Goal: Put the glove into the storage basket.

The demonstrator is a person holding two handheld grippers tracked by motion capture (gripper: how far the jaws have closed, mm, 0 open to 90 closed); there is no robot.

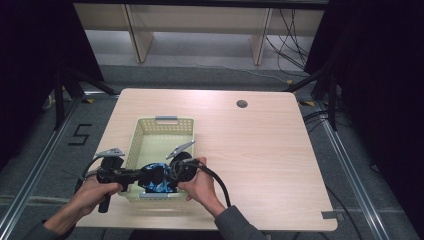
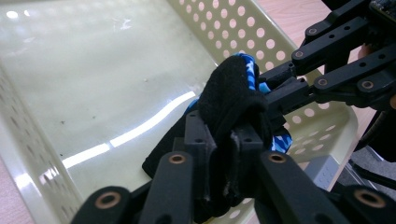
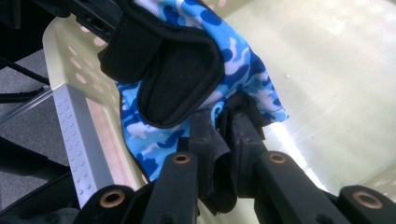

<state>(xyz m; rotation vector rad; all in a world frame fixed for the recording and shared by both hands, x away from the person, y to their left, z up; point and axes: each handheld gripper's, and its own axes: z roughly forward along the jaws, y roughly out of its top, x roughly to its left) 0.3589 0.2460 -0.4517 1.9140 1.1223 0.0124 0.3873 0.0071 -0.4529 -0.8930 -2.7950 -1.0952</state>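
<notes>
Left gripper [image 2: 224, 144] and right gripper [image 3: 223, 123] both clamped on blue camo glove [image 3: 243, 60], inside pale perforated basket [image 1: 150, 125], near end, table [image 1: 260, 145]

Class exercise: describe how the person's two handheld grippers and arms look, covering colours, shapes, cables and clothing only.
Both the left gripper and the right gripper are black, with two jointed jaws built from perforated bars with brass-coloured pivot pins. Each carries a grey three-cornered plate on top and trails a thick black cable. The person wears a dark grey sleeve.

Blue-camo glove [image 3: 233, 60] w/ black padding, in basket [image 1: 150, 135]
</notes>
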